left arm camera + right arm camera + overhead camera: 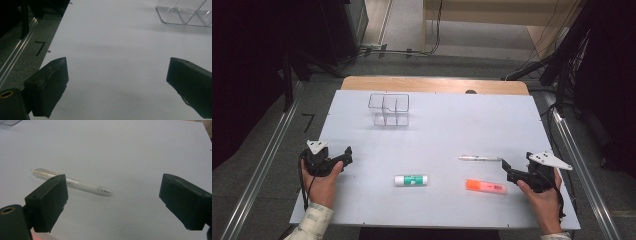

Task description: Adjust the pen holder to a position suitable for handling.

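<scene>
On the white table top (pixel 447 130) lie a clear pen (pixel 479 158), an orange highlighter (pixel 485 186) and a white glue stick with a green label (pixel 411 180). A clear plastic divided organiser (pixel 389 109) stands at the back left. My left gripper (pixel 348 152) rests near the left edge, open and holding nothing. My right gripper (pixel 506 167) sits at the right, open, just right of the pen and above the highlighter's end. In the right gripper view the pen (pixel 75 183) lies just beyond the left jaw, between the open jaws (pixel 113 202). The left gripper view shows the organiser (pixel 186 13) far ahead.
The table's wooden back edge (pixel 434 84) shows behind the white top. Metal rails (pixel 259 165) run along the floor on both sides. Dark equipment and cables (pixel 377 50) stand beyond the table.
</scene>
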The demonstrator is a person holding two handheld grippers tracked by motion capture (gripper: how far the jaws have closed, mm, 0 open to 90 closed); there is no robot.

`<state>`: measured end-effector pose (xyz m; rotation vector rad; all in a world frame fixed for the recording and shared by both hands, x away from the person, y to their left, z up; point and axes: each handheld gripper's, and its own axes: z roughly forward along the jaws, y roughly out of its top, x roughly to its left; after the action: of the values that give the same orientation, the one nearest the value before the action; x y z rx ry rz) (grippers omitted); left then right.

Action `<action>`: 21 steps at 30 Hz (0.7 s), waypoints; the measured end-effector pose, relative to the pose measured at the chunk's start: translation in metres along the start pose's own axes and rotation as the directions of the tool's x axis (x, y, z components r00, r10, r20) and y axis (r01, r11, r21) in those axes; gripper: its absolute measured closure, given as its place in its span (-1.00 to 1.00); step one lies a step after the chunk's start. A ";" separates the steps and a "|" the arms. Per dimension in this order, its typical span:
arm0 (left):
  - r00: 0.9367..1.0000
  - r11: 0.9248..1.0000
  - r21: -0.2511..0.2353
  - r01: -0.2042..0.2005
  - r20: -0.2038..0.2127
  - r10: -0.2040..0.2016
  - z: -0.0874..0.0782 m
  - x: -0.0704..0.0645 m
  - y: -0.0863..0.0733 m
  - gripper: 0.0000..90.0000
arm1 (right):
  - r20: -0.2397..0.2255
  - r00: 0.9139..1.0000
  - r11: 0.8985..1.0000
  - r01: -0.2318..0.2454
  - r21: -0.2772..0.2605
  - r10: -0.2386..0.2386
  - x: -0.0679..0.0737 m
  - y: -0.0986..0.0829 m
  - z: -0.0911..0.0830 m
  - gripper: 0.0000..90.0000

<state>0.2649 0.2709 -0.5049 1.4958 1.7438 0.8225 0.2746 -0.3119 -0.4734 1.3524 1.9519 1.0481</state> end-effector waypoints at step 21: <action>1.000 1.000 -0.007 0.008 -0.002 -0.008 0.014 -0.003 0.015 -0.85 | -0.083 0.995 0.999 0.047 -0.011 -0.048 0.034 0.034 0.029 -0.84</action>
<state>0.2854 0.2704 -0.4999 1.4834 1.7452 0.8256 0.3029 -0.2646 -0.4613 1.2696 2.0271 1.1057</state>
